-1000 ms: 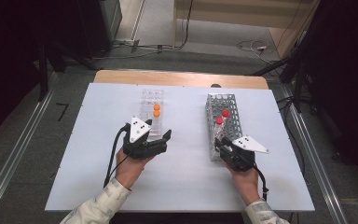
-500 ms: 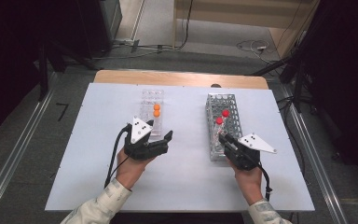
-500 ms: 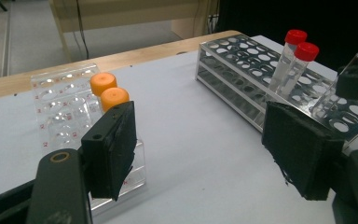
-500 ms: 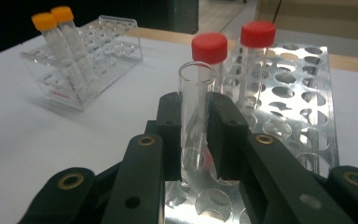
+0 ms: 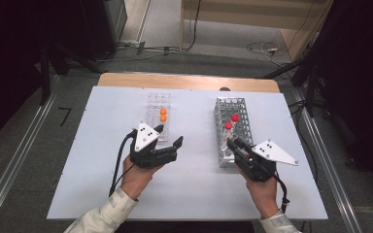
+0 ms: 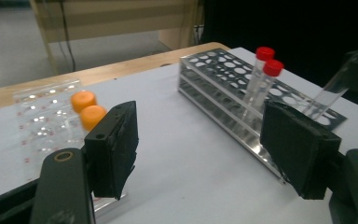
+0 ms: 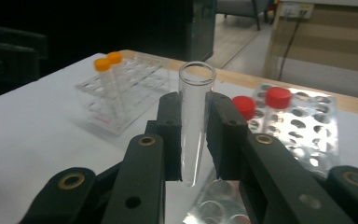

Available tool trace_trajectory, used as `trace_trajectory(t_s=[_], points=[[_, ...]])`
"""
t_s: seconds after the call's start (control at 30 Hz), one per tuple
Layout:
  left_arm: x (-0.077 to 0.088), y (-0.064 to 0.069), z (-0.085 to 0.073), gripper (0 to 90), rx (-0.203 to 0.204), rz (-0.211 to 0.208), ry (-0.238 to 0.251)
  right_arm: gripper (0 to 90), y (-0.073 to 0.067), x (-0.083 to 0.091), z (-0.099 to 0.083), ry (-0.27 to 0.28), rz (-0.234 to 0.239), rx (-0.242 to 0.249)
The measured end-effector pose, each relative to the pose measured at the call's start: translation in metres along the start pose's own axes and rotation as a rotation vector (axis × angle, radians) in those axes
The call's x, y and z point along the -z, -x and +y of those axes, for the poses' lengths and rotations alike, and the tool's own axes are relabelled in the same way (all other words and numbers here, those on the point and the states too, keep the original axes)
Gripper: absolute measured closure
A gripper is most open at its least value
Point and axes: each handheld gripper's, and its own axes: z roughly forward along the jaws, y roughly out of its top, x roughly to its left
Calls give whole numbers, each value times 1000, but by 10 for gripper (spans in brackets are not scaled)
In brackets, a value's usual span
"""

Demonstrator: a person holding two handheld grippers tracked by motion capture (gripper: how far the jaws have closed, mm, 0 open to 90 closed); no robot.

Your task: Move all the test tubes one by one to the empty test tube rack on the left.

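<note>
My right gripper (image 7: 193, 140) is shut on a clear, uncapped test tube (image 7: 193, 126), held upright above the near end of the metal rack (image 5: 233, 133). Two red-capped tubes (image 5: 231, 121) stand farther back in that rack. In the high view the right gripper (image 5: 233, 144) sits at the rack's near left corner. My left gripper (image 5: 167, 137) hangs open over the table with nothing between its jaws, just in front of the clear plastic rack (image 5: 156, 104). That rack holds two orange-capped tubes (image 5: 163, 114). The left gripper view shows the held tube (image 6: 335, 88) at the far right.
The white tabletop (image 5: 102, 145) has bare room between the two racks and in front of them. A wooden strip (image 5: 184, 80) runs along the far edge. Metal rails (image 5: 14, 160) flank the table, and cables lie on the floor behind.
My right gripper has risen from the near end of the metal rack, bringing the clear tube up with it. The left gripper has stayed where it was.
</note>
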Motion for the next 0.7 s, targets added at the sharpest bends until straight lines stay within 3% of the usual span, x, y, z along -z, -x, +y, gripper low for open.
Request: trace_trajectory(t_s=[0.3,0.53,0.7], points=[[2,26,2,343,-41,-125,-23,736,-39,-19,-14,-72,130,50],[-4,36,-2,486,-64,-209,-70,735,-55,-30,-21,-102,169,74],[-8,39,-5,554,-68,-229,-80,736,-61,-34,-23,-113,187,81]])
